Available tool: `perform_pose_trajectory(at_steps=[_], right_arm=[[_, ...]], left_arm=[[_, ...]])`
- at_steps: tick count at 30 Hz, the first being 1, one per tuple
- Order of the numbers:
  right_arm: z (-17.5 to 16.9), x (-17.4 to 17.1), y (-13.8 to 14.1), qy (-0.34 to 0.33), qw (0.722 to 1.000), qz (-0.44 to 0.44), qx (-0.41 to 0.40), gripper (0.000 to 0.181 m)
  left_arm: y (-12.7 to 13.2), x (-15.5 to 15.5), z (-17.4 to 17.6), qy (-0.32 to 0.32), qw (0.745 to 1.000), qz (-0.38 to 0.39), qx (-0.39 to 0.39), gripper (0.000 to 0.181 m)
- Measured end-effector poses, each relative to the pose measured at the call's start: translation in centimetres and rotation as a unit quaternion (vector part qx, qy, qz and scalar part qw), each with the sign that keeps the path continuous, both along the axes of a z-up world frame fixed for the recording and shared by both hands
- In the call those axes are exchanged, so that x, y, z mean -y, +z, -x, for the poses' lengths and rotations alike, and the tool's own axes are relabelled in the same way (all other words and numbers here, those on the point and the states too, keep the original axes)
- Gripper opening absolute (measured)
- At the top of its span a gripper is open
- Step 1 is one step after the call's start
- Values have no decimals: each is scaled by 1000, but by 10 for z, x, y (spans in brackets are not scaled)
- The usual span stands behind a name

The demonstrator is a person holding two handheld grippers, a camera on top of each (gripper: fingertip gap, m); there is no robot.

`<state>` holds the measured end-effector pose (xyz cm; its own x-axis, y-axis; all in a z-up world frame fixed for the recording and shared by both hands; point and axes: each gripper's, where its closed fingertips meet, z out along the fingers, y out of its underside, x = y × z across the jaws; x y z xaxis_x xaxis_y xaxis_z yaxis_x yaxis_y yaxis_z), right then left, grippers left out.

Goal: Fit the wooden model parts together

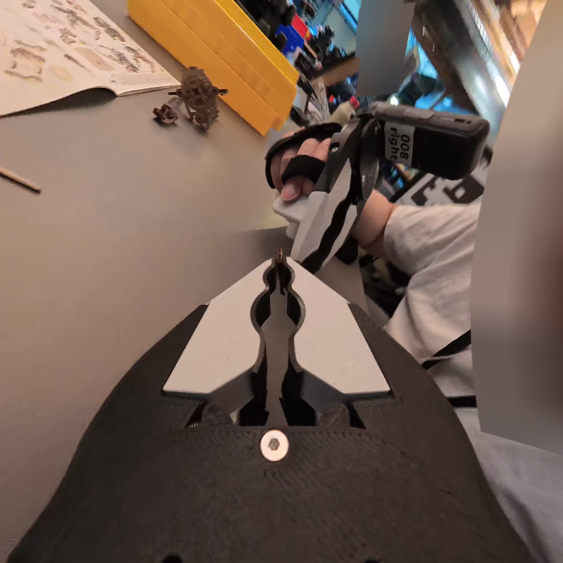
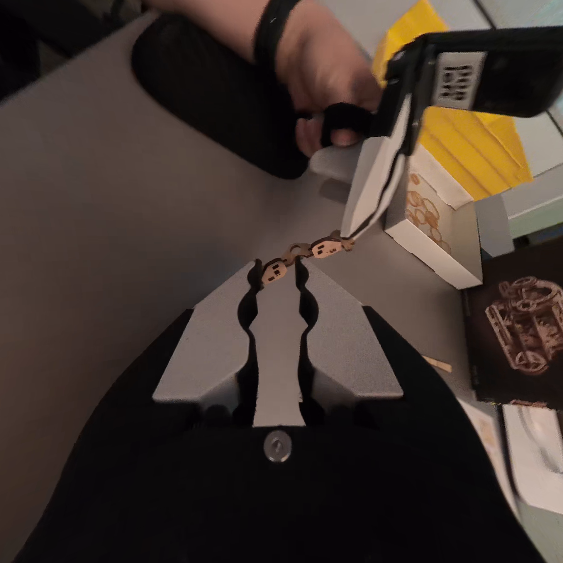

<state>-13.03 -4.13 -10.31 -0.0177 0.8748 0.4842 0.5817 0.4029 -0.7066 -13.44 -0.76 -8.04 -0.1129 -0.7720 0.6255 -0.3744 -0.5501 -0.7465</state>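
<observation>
1. The left gripper [image 1: 281, 264], grey-fingered with a black body, has its tips pressed together on a thin, flat, light-brown wooden model part [image 1: 280, 269], seen edge-on in the left wrist view.
2. In the right wrist view the same wooden part [image 2: 307, 259] shows as a short chain of flat laser-cut plates with small slots and a round hole, held above the grey table top [image 2: 122, 243].
3. The far-right end of that part sits in the left gripper's [image 2: 350, 239] closed tips, which come in from the upper right.
4. The right gripper [image 2: 275, 268] has its fingers apart. The near-left end of the part lies in the gap, touching the left fingertip [image 2: 254, 268]; whether the right fingertip touches it I cannot tell.
5. On the far left of the table, in the left wrist view, stands a small dark-brown partly built wooden model [image 1: 199, 97] with a loose dark piece [image 1: 165, 113] just beside it.
6. A printed instruction sheet [image 1: 61, 51] lies far left, and a yellow plastic bin [image 1: 219, 58] sits just beyond the model.
7. To the right in the right wrist view are a white cardboard box [image 2: 432, 240] with ring-shaped wooden pieces and a dark box [image 2: 518, 329] bearing a picture of a model.
</observation>
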Motion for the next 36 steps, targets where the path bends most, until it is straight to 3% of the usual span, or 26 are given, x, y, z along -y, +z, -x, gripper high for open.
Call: perform_pose_trajectory(at_steps=[2,5,7,9,11,14,18,28,36], right_arm=[[-6,-10,14,-28,997,38,-59,29],[-16,-34,38,-106,979,88,-149,56],[-13,-42,46,-142,970,96,-172,71],[-9,-58,40,-209,965,62,-145,71],[-4,-67,36,-250,961,25,-115,55],[4,-71,43,-272,957,-22,-96,31],[5,-75,49,-292,951,-76,-69,17],[3,-72,56,-276,949,-146,-43,16],[-3,-68,56,-271,951,-149,-27,10]], left_arm=[[2,-15,1,46,997,68,9,0],[13,-36,5,108,975,183,60,0],[21,-49,8,149,960,215,100,0],[26,-52,9,173,957,206,112,0],[28,-53,7,200,957,175,113,0],[34,-50,5,221,958,144,117,0],[37,-50,5,239,957,110,124,0],[45,-42,0,222,961,80,145,0],[45,-32,-7,200,966,63,150,8]])
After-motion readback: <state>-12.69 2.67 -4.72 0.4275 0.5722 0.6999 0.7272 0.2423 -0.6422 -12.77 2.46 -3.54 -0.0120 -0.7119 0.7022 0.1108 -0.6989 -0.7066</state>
